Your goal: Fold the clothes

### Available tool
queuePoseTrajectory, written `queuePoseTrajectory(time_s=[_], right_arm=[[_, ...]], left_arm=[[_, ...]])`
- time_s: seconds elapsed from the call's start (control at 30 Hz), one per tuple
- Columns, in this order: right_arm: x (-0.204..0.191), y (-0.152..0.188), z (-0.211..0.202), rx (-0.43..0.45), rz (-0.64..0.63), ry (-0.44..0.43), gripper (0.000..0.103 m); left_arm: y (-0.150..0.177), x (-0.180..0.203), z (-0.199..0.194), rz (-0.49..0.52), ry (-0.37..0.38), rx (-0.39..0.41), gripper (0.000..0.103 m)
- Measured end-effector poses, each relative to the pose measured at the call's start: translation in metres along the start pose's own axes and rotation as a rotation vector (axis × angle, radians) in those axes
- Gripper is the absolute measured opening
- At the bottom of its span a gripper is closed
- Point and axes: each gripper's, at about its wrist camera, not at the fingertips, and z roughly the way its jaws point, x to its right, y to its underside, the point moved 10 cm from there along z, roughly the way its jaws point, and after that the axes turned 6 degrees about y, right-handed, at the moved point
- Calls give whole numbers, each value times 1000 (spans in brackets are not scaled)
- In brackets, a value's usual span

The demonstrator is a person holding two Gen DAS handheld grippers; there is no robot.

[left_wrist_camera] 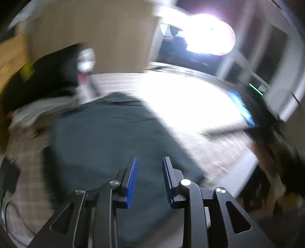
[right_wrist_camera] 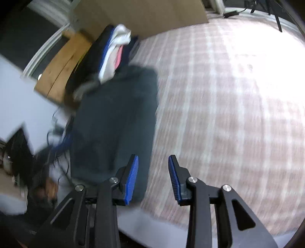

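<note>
A dark green folded garment point(left_wrist_camera: 106, 137) lies on a plaid-covered surface point(left_wrist_camera: 219, 145); the picture is blurred. My left gripper point(left_wrist_camera: 149, 162) hovers over the garment's near part, its blue pads apart with nothing between them. In the right wrist view the same dark garment point(right_wrist_camera: 116, 118) lies as a long folded strip on the plaid cover point(right_wrist_camera: 219, 95). My right gripper point(right_wrist_camera: 153, 160) stands open over the garment's near right edge, with only the cover showing in the gap.
A pile of other clothes point(right_wrist_camera: 114, 51), white, blue, pink and dark, sits at the garment's far end. A brown cardboard panel point(right_wrist_camera: 141, 15) and a wooden board point(right_wrist_camera: 61, 63) stand behind it. Dark cables point(right_wrist_camera: 57, 137) hang at the left. A bright lamp point(left_wrist_camera: 207, 34) glares.
</note>
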Motion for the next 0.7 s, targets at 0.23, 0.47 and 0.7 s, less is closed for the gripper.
queuePoseTrajectory(time_s=[0.23,0.47,0.7], right_arm=[[-8,-44,57,-149,-93,-107,36],[-25,-28,77,-244,-197,-211,36],[-31,-23,78,-234,-228,-242,24]], left_arm=[[8,63,46,248,-50,-136,30],[10,83,91,331,-62,-263,30],[23,70,114,344,-136,-322,5]])
